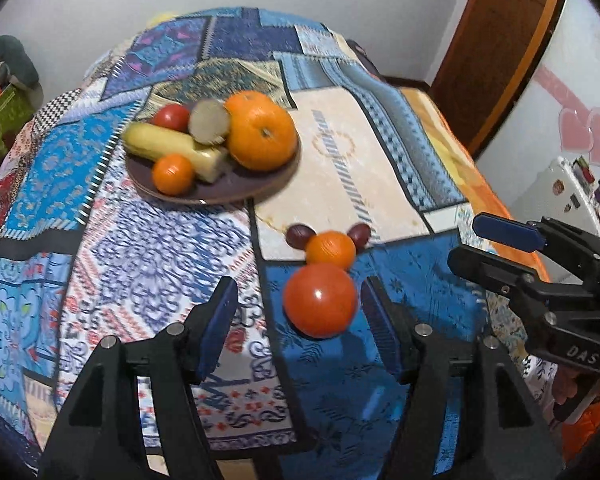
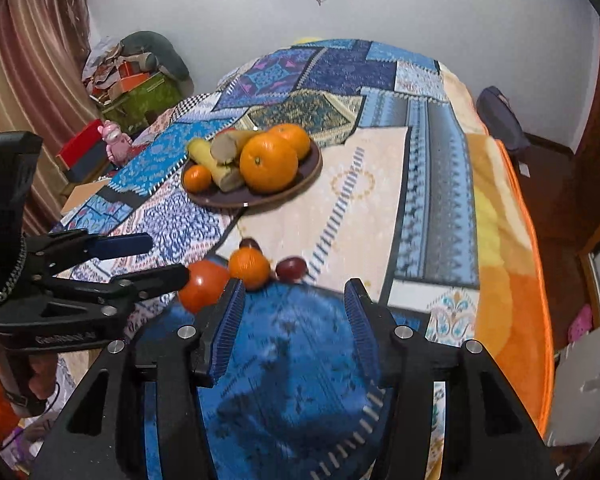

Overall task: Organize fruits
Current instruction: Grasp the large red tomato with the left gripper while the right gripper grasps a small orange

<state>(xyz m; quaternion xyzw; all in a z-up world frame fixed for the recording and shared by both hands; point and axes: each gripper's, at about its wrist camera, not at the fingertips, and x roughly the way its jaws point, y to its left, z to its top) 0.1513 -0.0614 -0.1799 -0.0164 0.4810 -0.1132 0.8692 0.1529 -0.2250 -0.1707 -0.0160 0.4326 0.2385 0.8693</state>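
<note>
A bed (image 1: 380, 168) with a bright patchwork cover holds all the fruit. Near the middle sits a dark brown plate (image 1: 240, 188). On the plate are a big orange (image 1: 262, 136), a small orange (image 1: 173, 173), a red tomato (image 1: 172, 117), a long yellow fruit (image 1: 160, 143) and a cut pale piece (image 1: 209, 122), all crowded together and touching. Closer to the cameras, four loose fruits lie on the cover in a tight bunch: a big red tomato (image 1: 320, 299), a little orange (image 1: 331, 249) just behind it and touching it, and two small dark plums (image 1: 300, 235) at the back, one on each side of the little orange. The left hand-held gripper (image 1: 300, 304) hangs over the cover with its jaws partly open. The red tomato sits between its blue pads (image 1: 224, 312), but the pads do not press on it. The right hand-held gripper (image 2: 294, 312) is also partly open and has nothing in it; only blue cloth shows between its jaws. The loose fruits lie just in front of its left finger.
</note>
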